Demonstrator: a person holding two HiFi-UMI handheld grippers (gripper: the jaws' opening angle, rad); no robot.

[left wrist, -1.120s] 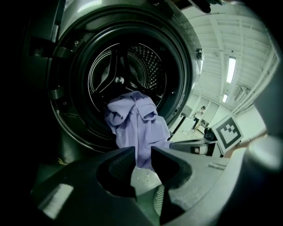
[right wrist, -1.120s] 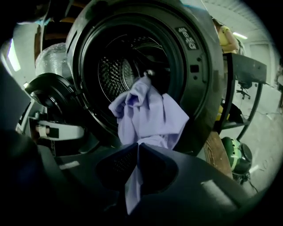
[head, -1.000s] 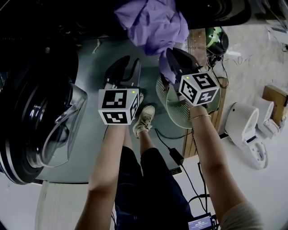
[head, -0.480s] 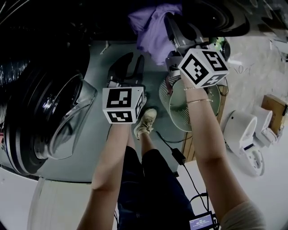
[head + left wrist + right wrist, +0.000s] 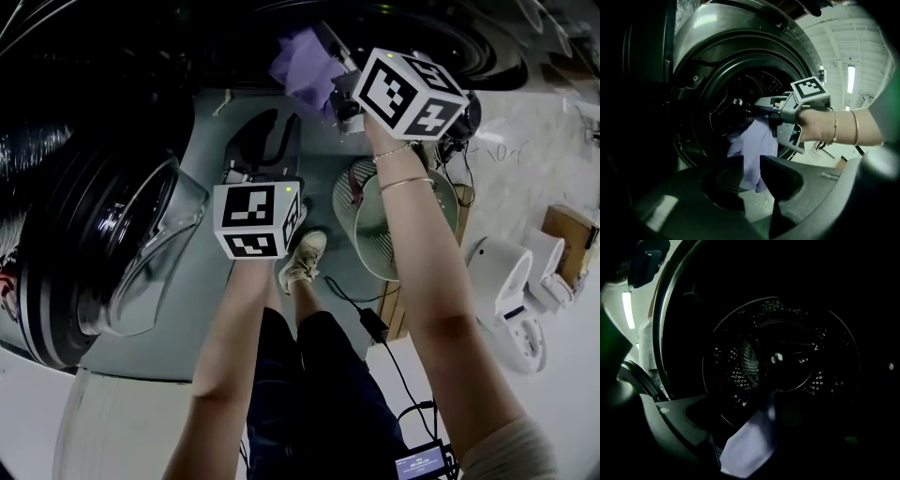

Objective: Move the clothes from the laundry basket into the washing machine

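Left gripper view shows what the head view barely does: the right gripper (image 5: 743,105) at the washing machine's (image 5: 693,93) round opening, with a purple garment (image 5: 752,145) hanging from it across the lower rim. Right gripper view adds the dark, roomy drum (image 5: 787,357). Its jaws have just been opening, and the cloth lies between them. The left gripper (image 5: 748,171) hovers outside, jaws narrowly apart and empty. Only the head view shows the laundry basket (image 5: 361,220) below the right arm and the open door (image 5: 122,253) at left.
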